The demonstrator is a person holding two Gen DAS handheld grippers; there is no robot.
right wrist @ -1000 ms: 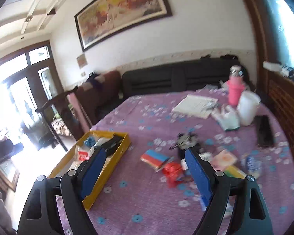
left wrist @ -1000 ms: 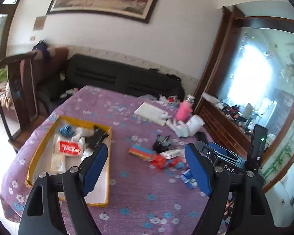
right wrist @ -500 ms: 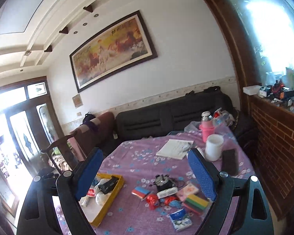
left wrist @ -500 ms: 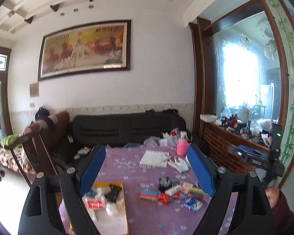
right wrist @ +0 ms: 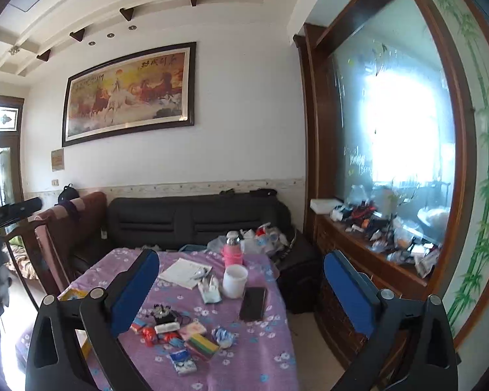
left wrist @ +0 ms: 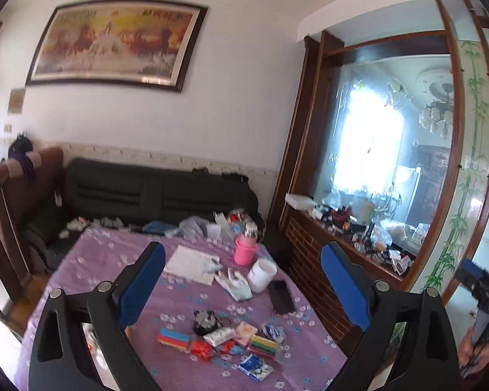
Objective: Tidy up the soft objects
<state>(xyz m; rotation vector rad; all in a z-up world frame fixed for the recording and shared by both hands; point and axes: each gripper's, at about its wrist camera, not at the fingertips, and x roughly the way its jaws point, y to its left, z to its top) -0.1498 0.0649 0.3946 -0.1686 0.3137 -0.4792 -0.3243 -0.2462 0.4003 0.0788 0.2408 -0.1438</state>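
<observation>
Both grippers, left gripper [left wrist: 243,288] and right gripper [right wrist: 241,291], have risen off the table [right wrist: 264,358], jaws opening wide and empty, while the soft items [right wrist: 182,335] remain mostly unsorted beside the yellow tray [right wrist: 71,293].

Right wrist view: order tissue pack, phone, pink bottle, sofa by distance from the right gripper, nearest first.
1. Tissue pack, near table edge, left of centre.
2. Phone, mid-table, right side.
3. Pink bottle, far table edge.
4. Sofa, against the wall.
</observation>
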